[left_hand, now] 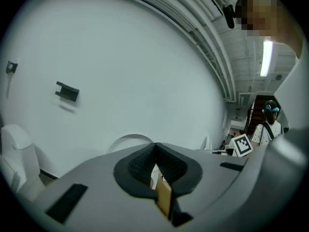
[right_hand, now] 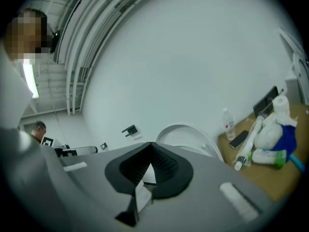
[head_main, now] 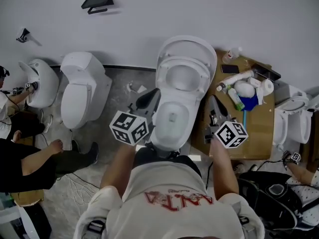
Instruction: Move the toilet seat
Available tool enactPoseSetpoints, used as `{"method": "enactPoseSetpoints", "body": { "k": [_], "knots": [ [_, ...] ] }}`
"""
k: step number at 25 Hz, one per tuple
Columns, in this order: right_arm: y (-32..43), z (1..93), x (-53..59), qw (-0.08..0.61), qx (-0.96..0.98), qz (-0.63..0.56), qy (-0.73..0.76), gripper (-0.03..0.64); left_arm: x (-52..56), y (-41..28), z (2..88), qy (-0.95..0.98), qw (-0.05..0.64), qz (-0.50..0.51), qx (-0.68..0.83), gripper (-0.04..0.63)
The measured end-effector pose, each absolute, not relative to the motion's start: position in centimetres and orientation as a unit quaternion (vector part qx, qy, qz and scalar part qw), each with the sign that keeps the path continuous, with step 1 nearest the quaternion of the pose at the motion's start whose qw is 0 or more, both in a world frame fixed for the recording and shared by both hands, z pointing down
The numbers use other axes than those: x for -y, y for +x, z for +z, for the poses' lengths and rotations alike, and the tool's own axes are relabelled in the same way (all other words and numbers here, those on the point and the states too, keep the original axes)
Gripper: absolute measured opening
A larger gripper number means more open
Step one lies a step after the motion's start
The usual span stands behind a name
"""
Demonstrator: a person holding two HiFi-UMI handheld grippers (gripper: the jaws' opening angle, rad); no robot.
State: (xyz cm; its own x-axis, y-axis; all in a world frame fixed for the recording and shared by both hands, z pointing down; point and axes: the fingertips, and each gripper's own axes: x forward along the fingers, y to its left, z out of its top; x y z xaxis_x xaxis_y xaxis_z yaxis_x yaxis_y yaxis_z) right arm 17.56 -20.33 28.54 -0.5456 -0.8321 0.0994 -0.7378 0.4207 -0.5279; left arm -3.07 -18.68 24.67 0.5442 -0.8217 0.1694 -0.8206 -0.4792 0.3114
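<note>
The white toilet (head_main: 172,118) stands in front of me in the head view. Its seat (head_main: 185,78) and lid (head_main: 187,46) are tipped up against the wall, and the bowl is uncovered. My left gripper (head_main: 148,96) hangs beside the bowl's left rim, shut and empty. Mirroring it, my right gripper (head_main: 213,102) is off the bowl's right side, also shut with nothing in it. In the left gripper view the jaws (left_hand: 154,148) meet in front of the lid's arc (left_hand: 129,139). The right gripper view shows closed jaws (right_hand: 150,148) below the raised lid (right_hand: 186,133).
A second toilet (head_main: 82,88) and a third (head_main: 41,81) stand to the left, with people crouched near them. At the right, a wooden board (head_main: 256,126) carries bottles, a phone and paper rolls. Another toilet (head_main: 294,116) and a black bag (head_main: 271,198) lie beyond it.
</note>
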Motion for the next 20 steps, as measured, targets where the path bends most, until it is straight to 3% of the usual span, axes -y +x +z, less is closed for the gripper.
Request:
{"method": "enactPoseSetpoints", "body": {
  "k": [6, 20],
  "knots": [
    [17.0, 22.1, 15.5, 0.054, -0.87, -0.148, -0.467, 0.002, 13.9, -2.7, 21.3, 0.874, 0.134, 0.009, 0.466, 0.009],
    [11.9, 13.3, 11.8, 0.075, -0.873, -0.086, -0.474, 0.002, 11.2, -7.6, 14.2, 0.891, 0.105, -0.035, 0.441, 0.009]
  ]
}}
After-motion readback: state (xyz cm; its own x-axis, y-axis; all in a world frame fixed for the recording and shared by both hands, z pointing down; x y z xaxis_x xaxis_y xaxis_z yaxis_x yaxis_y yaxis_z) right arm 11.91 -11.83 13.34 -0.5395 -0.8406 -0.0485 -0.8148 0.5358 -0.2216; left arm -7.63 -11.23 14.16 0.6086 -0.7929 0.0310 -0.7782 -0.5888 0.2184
